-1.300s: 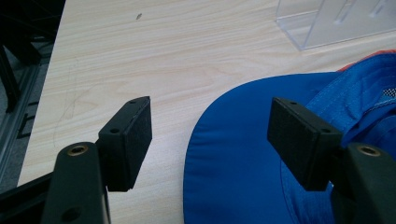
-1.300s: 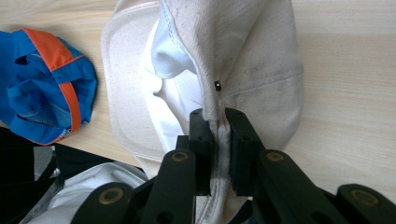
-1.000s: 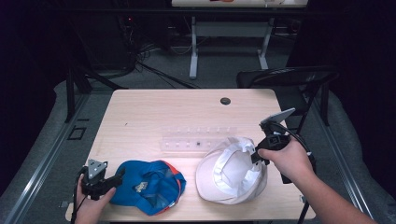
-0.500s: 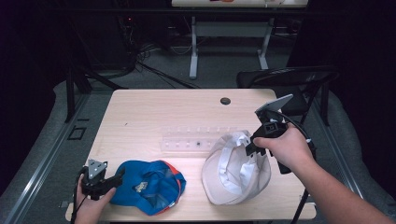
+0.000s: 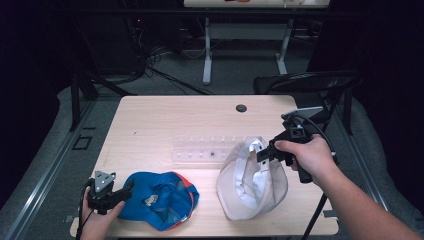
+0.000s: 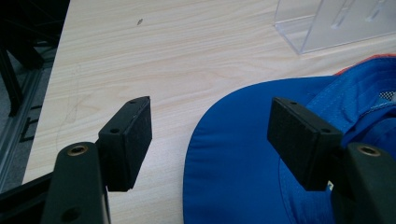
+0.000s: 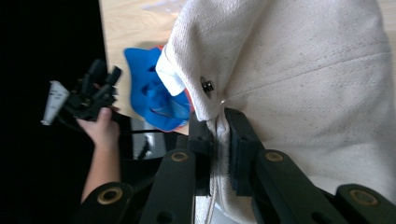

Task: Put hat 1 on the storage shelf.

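At the near left corner of the table (image 5: 150,120), left gripper (image 5: 125,189) held low, jaws wide and gripping nothing, blue cap (image 5: 160,199) with its brim lying between them, flat on the wood; past the cap, a clear plastic rack (image 5: 200,151) mid-table; further right, white cap (image 5: 252,182) tipped up on edge, inside showing; right gripper (image 5: 261,154) clamped tight on its upper rim fabric.

A dim lab or recording room; beyond the hand-held gripper (image 5: 265,152), the pale desk (image 5: 165,120), floor cables (image 5: 150,70) and a folding chair (image 5: 305,82)
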{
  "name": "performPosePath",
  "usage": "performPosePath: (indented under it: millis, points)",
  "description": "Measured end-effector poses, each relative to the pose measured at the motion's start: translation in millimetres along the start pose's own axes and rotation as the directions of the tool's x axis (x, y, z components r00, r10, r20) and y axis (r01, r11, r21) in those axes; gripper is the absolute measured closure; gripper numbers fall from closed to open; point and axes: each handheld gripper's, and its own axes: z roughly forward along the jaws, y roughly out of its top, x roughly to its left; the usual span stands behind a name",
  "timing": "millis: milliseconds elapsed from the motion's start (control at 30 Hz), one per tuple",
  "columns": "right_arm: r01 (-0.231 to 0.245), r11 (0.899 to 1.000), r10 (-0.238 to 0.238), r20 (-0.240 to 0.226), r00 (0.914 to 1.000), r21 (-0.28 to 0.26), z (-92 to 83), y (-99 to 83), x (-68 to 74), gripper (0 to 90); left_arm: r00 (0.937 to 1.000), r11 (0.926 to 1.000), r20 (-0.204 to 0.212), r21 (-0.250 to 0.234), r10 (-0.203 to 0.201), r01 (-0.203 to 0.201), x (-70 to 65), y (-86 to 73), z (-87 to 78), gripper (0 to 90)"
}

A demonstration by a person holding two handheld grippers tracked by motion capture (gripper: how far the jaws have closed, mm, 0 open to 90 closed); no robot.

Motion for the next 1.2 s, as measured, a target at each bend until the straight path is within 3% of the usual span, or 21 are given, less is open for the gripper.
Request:
performPosePath:
  millis: [133, 167, 367, 533, 667, 900, 1133, 1200]
  points:
    - [-0.006, 1.000, 0.005, -0.053, 0.9986, -0.010, -0.2, 0.4, -2.1, 81.9, 1.0000, 1.0000, 0.005, -0.007, 0.004, -0.004, -2.2, 0.4, -0.9, 32.2]
    - [0.007, 1.000, -0.008, -0.093, 0.9956, -0.008, -1.3, 0.5, -2.2, 81.9, 1.0000, 0.9997, 0.000, -0.021, 0.009, -0.009, -4.3, 0.4, -1.0, 32.4]
    - [0.037, 0.998, -0.043, -0.157, 0.9866, -0.044, -9.5, 0.0, 3.7, 81.9, 0.9986, 0.9983, -0.018, -0.030, 0.050, -0.050, -8.6, 0.8, -1.1, 33.6]
    - [0.045, 0.996, -0.061, -0.206, 0.9767, -0.082, -17.8, 2.0, 10.2, 81.9, 0.9980, 0.9977, -0.026, -0.037, 0.057, -0.058, -9.0, 1.7, -2.2, 34.5]
    - [0.041, 0.992, -0.072, -0.278, 0.9578, -0.116, -21.2, 8.6, 18.5, 81.9, 0.9980, 0.9976, -0.017, -0.032, 0.060, -0.061, -10.0, 2.3, -2.7, 35.9]
    - [0.056, 0.988, -0.100, -0.328, 0.9392, -0.141, -23.3, 17.4, 33.7, 81.8, 0.9969, 0.9962, -0.016, -0.039, 0.077, -0.077, -13.9, 2.0, -3.1, 39.9]
    - [0.061, 0.986, -0.110, -0.331, 0.9372, -0.154, -17.8, 26.1, 46.1, 81.8, 0.9970, 0.9951, 0.016, -0.064, 0.076, -0.075, -20.4, 5.8, -4.7, 42.7]
    - [0.058, 0.986, -0.109, -0.335, 0.9360, -0.157, -15.8, 28.5, 48.5, 81.8, 0.9959, 0.9942, 0.043, -0.076, 0.080, -0.076, -28.3, 11.0, -6.0, 42.8]
